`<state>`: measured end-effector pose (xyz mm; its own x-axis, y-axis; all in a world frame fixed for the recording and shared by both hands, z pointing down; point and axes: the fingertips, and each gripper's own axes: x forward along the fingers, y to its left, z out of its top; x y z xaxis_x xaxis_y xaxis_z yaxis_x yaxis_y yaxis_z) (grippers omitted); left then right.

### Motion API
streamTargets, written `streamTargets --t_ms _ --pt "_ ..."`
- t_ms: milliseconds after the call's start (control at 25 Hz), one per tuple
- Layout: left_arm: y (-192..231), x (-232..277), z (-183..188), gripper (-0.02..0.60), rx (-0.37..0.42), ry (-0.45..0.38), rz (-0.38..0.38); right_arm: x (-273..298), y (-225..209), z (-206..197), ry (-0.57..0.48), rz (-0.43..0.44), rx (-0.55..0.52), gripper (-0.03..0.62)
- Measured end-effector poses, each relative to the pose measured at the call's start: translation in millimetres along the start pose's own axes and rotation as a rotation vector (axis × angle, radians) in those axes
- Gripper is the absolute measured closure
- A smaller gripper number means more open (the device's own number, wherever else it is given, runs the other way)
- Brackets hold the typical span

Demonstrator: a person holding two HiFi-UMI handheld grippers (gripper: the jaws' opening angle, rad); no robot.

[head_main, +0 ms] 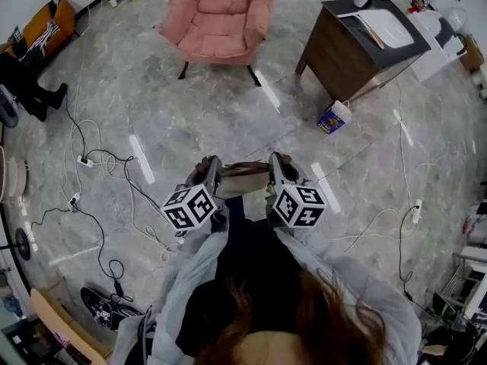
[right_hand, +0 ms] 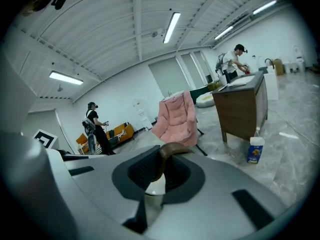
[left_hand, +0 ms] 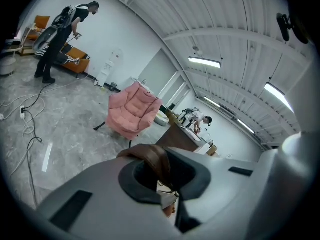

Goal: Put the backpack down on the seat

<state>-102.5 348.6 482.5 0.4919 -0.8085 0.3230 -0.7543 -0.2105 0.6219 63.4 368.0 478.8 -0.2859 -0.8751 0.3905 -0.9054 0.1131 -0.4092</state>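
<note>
A pink padded armchair [head_main: 221, 17] stands on the grey floor ahead of me, its seat bare; the chair [left_hand: 132, 115] shows past the left jaws and the chair [right_hand: 176, 118] past the right ones. My left gripper [head_main: 208, 169] and right gripper [head_main: 280, 167] are side by side at chest height, each shut on the backpack's brown strap [head_main: 243, 169]. The dark backpack [head_main: 242, 230] hangs beneath them, partly hidden by my arms. The strap [left_hand: 152, 159] loops through the left gripper [left_hand: 160, 176], and the strap [right_hand: 167, 153] runs through the right gripper [right_hand: 159, 176].
A wooden desk [head_main: 358, 44] stands right of the chair, with a blue and white carton [head_main: 333, 117] on the floor beside it. Cables and power strips [head_main: 99, 166] trail over the floor at left. An orange sofa [head_main: 46, 29] and a person in black [left_hand: 57, 39] are far left.
</note>
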Motion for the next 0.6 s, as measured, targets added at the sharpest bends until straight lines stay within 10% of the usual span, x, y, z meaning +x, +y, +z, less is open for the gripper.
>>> streamTargets --t_ms 600 --pt "12 117 150 0.557 0.136 -0.067 -0.134 152 27 123 -0.101 0.095 -0.101 0.574"
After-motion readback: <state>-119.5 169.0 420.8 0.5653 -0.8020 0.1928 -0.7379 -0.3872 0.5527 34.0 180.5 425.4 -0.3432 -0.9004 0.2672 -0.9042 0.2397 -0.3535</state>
